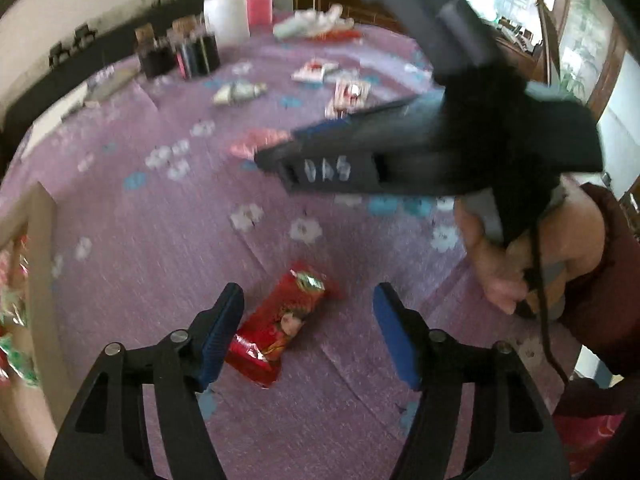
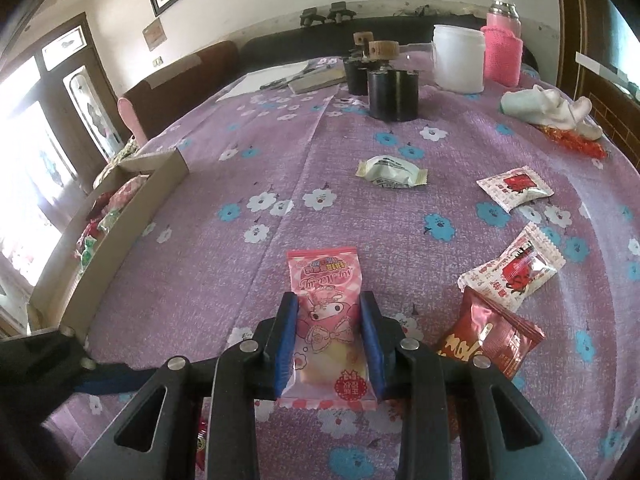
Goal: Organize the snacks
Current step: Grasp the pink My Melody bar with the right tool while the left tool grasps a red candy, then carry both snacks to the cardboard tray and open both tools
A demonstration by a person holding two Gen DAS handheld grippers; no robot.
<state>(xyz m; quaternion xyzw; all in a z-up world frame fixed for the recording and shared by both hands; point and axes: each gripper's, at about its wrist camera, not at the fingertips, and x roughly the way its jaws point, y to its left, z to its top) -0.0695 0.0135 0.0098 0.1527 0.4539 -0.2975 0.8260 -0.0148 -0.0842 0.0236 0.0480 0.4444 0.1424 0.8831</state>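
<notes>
Snack packets (image 2: 516,188) scattered around, cardboard box (image 2: 120,216) left, black holders (image 2: 394,94) behind

Everything's spread out on the tablecloth (image 2: 360,216). The cardboard box (image 2: 120,216) is parked at the left edge with wrapped snacks piled in it. A bar-shaped snack packet (image 2: 326,320) is sat between the right gripper (image 2: 330,336) pads, with a foil packet (image 2: 488,340) just to its right and two sachets (image 2: 514,270) lined up behind that. A small wrapped cake (image 2: 390,172) is left mid-table. Round holders (image 2: 394,94), a tub (image 2: 458,58) and a flask (image 2: 502,46) are stood at the far end.
</notes>
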